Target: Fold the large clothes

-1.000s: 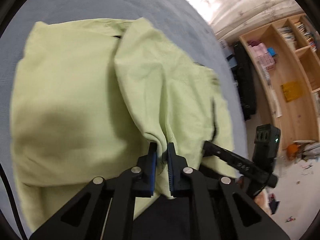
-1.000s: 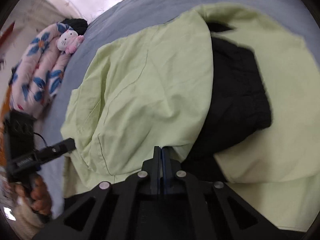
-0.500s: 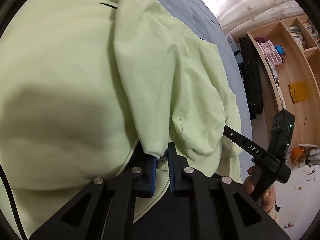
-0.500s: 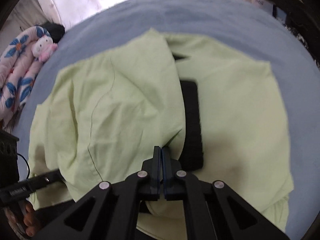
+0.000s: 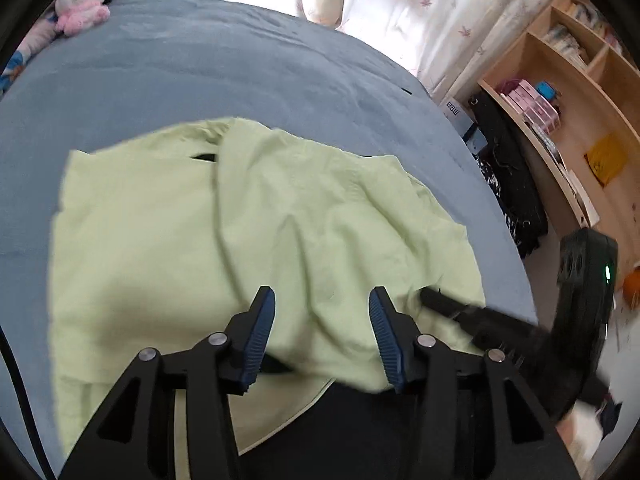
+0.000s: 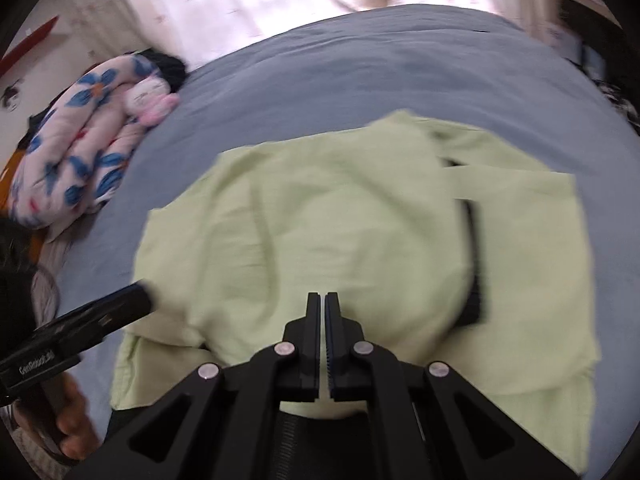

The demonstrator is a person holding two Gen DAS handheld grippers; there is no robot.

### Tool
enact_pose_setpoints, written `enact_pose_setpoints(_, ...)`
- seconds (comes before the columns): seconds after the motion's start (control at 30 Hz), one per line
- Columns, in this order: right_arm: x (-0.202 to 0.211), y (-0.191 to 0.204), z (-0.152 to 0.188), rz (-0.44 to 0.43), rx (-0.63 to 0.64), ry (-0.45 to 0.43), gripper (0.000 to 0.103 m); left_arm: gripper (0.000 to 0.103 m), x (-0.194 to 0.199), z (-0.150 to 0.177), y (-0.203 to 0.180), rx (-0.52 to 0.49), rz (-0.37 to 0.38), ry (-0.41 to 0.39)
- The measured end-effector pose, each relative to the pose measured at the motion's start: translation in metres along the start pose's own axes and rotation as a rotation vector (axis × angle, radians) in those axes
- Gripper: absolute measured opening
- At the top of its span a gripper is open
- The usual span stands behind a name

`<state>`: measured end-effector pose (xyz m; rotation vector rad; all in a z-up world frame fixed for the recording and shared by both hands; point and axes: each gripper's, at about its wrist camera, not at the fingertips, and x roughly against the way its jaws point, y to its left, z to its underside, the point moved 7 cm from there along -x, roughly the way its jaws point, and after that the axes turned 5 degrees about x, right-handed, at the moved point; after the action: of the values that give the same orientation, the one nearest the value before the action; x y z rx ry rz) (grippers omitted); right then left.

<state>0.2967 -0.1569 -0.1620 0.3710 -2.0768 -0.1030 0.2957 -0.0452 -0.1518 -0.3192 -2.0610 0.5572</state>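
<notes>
While the green garment (image 5: 168, 248) lies collar-away, left tool (image 5: 322, 330) has just opened empty, right tool (image 6: 323, 334) closed.

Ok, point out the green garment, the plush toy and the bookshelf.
Green garment (image 5: 168, 240), left wrist view, flat left panel.
Plush toy (image 5: 82, 4), left wrist view, its body.
Bookshelf (image 5: 560, 92), left wrist view, a wooden shelf board.

Bare blue bed (image 5: 200, 64) lies open beyond the light green garment (image 5: 160, 240). A plush toy (image 5: 82, 4) and floral quilt (image 6: 76, 140) crowd the upper left; bookshelves (image 5: 560, 120) close the right.
</notes>
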Motion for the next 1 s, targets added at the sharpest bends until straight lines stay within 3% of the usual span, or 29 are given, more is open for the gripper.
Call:
enact_pose_setpoints(0.07, -0.021, 0.006, 0.001, 0.002, 0.019, 0.018, 0.002, 0.047, -0.026, -0.001, 0.000, 0.013, -0.032, 0.029)
enact_pose_setpoints(0.2, -0.049, -0.024, 0.011, 0.033, -0.042, 0.069, 0.000, 0.042, -0.076, 0.011, 0.028, 0.014, -0.203, 0.116)
enact_pose_setpoints(0.3, -0.044, -0.055, 0.021, -0.001, -0.104, 0.040, 0.000, 0.040, -0.079, 0.012, 0.035, 0.063, -0.134, 0.103)
enact_pose_setpoints(0.33, -0.042, -0.064, 0.021, 0.033, -0.110, 0.033, 0.000, 0.040, -0.080, 0.011, 0.035, 0.060, -0.128, 0.105)
enact_pose_setpoints(0.57, -0.029, -0.069, 0.022, 0.032, -0.135, 0.031, 0.002, 0.039, -0.080, 0.010, 0.025, 0.004, -0.170, 0.089)
enact_pose_setpoints(0.8, 0.015, -0.040, 0.017, -0.028, -0.117, -0.008, 0.003, 0.042, -0.030, 0.015, 0.010, -0.056, -0.204, 0.062)
enact_pose_setpoints(1.0, 0.076, 0.002, 0.012, -0.093, -0.094, -0.051, 0.003, 0.048, 0.039, 0.026, -0.020, -0.113, -0.226, -0.001)
